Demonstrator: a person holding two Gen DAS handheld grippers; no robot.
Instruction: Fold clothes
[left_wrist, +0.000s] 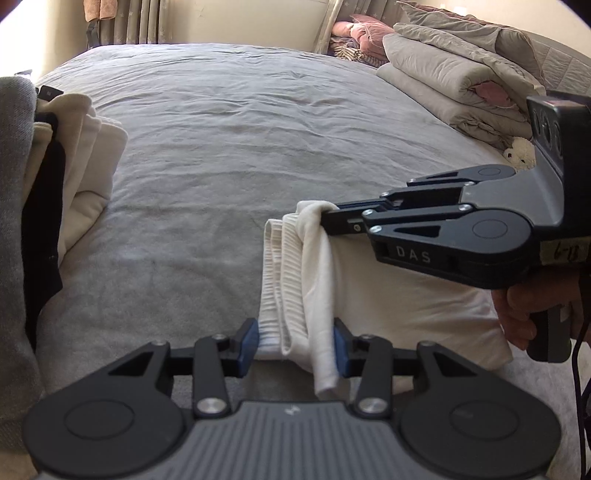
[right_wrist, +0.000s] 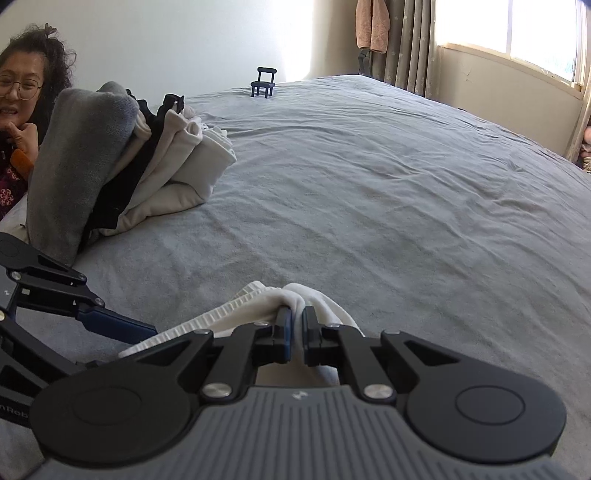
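Left tongs clamp the near end of a cream-white ribbed knit garment, blue pads pressing a bunched wad of it from both sides. Right tongs are pinched nearly closed on a fold of the same garment at its far end; in the left wrist view the right tongs come in sideways from the right with the cloth draped over their tips.

Garment position: hanging or stretched between the two tongs just above the grey bed sheet, with the rest of the cloth spread flat on the bed to the right, under the right tongs.

Key relation: the held ribbed edge runs straight away from the left tongs toward the right tongs, so its long axis lies along the left camera's line of sight. Each tongs sits at one end, neither nearer.

Left of that: a stack of folded grey, black and cream clothes on the bed, well apart from the held garment. Judgement: both ends are held for a fold or a carry; can't tell which.

Right, far side: beige folded bedding.
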